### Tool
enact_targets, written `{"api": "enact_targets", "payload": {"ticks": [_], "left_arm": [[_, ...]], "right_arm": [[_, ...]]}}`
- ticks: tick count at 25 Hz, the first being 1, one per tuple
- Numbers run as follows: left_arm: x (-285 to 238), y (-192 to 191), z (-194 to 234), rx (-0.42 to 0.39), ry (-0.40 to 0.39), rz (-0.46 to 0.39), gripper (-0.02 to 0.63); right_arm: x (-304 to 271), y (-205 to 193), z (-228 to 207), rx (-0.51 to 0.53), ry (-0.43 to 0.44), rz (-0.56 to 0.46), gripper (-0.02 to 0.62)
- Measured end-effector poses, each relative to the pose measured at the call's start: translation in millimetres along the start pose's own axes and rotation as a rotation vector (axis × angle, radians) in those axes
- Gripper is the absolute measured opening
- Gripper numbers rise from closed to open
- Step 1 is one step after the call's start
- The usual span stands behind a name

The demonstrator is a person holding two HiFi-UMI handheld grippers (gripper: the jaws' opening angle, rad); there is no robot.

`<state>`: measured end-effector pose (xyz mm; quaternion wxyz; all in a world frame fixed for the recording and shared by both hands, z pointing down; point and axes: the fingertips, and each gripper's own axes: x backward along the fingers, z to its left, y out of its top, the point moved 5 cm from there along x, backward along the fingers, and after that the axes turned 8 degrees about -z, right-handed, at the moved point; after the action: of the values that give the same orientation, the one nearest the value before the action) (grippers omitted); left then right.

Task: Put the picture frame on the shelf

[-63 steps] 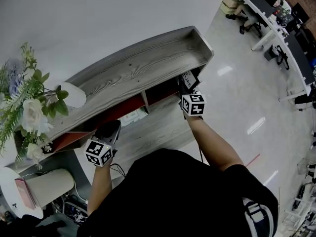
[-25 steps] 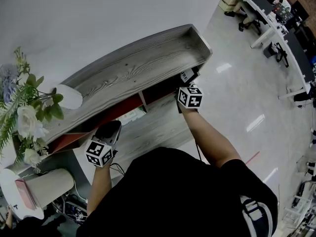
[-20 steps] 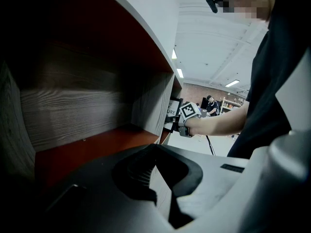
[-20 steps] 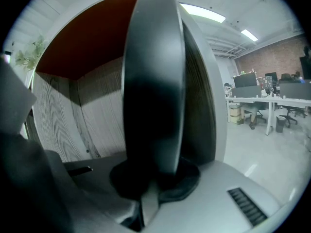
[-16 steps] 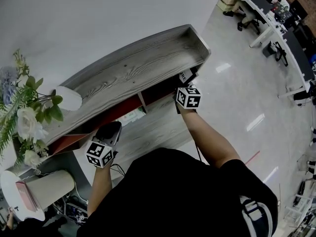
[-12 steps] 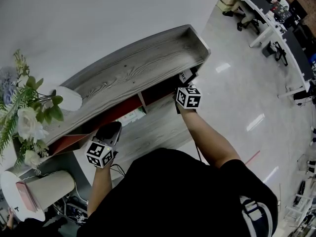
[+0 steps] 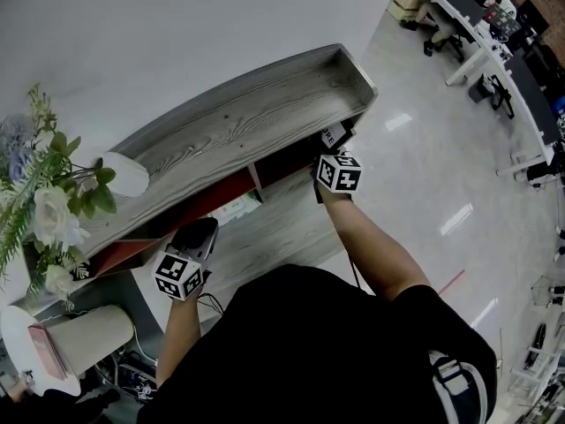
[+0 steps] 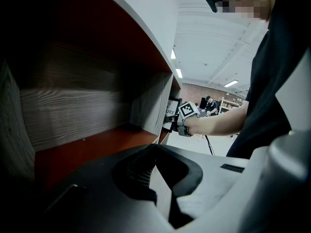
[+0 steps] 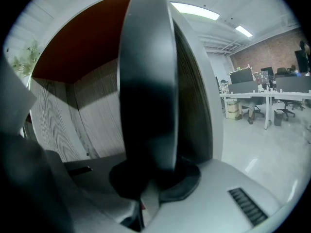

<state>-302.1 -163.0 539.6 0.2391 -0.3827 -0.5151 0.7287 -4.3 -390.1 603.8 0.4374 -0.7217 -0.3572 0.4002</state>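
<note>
The picture frame point(image 7: 336, 136), white-faced with dark print and a dark rim, stands at the mouth of the shelf's right compartment. My right gripper point(image 7: 334, 148) is shut on it; in the right gripper view the frame point(image 9: 148, 81) rises edge-on between the jaws, with the red-roofed compartment behind it. The grey wood shelf point(image 7: 238, 131) has a red interior. Further left, my left gripper point(image 7: 201, 230) is shut and holds nothing, in front of the left compartment point(image 8: 92, 144). From the left gripper view the frame point(image 8: 170, 111) and the right gripper's marker cube point(image 8: 188, 110) show past the shelf divider point(image 8: 150, 103).
A white rounded object point(image 7: 124, 173) sits on the shelf top at its left end. A bouquet of white flowers point(image 7: 48, 201) and a pale cylinder point(image 7: 88, 334) stand at the left. A light box point(image 7: 238, 207) lies in the shelf. Office desks point(image 7: 494, 42) are at the far right.
My right gripper has moved the frame slightly up and inward toward the right compartment since the earliest frame; over the last second it hardly moves. The left gripper stays put.
</note>
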Motion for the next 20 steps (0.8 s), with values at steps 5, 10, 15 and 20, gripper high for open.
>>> {"api": "enact_targets", "payload": {"ticks": [5,10,15,20], "left_arm": [[0.8,-0.2,1.0,0.0,-0.001,-0.003,0.02],[0.0,-0.3,-0.1,0.001,-0.007,-0.002,0.02],[-0.7,-0.5,-0.2,0.0,-0.01,-0.002,0.02],[-1.2,0.1,-1.1,0.0,-0.013,-0.004,0.02]], "right_arm": [[0.6,-1.5,0.3,-0.001,0.0,0.0,0.025],[3.2,-3.5,0.2,-0.014,0.008,-0.006,0.026],[5.2,-5.0,0.4,-0.03,0.016,-0.012,0.063],[7.4,-6.6,1.3,-0.037,0.02,-0.013,0.089]]}}
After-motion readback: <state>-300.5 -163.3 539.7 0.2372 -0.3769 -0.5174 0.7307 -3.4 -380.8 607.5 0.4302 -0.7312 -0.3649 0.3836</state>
